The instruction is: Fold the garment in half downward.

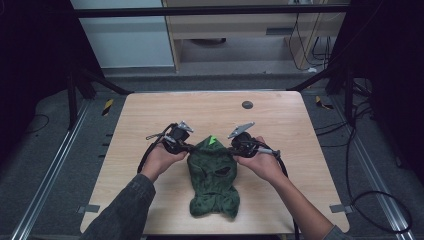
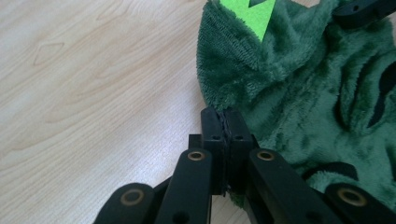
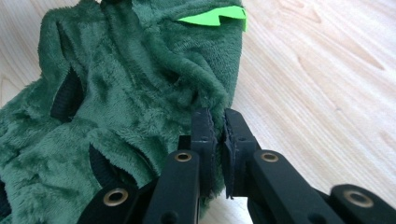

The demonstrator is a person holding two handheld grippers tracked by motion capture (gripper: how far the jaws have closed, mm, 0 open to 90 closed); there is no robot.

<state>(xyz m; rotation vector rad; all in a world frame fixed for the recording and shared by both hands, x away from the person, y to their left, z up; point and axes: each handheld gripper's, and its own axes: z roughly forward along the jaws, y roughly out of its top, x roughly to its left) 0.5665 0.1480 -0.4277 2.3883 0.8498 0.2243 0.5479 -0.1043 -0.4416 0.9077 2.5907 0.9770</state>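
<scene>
Fleece garment (image 1: pixel 214 175), dark green and plush, lay near the middle of the wooden table (image 1: pixel 280 125), its length running toward my side of the table. A bright green felt spike (image 1: pixel 213 139) stood out at its far end, and black-trimmed openings showed across the fabric.

My left gripper (image 1: pixel 186 147) sat at the garment's left edge near the far end. From the left gripper view, its jaws were pressed fully together right at the fleece border (image 2: pixel 280 93); the pads met with no gap, and I could not tell whether any cloth was actually caught between them. The spike (image 2: pixel 252 14) was beyond the tips, and part of the other gripper (image 2: pixel 362 10) appeared at the upper right corner.

My right gripper (image 1: pixel 235 147) sat at the opposite edge, across the garment from the left. In the right gripper view, its jaws stood nearly closed, a thin slit between the pads, with a fold of the fleece (image 3: pixel 116 93) running up against the left pad. I could not tell whether the cloth was pinched there. The spike (image 3: pixel 215 17) lay beyond, over the bare table (image 3: pixel 327 84).
</scene>
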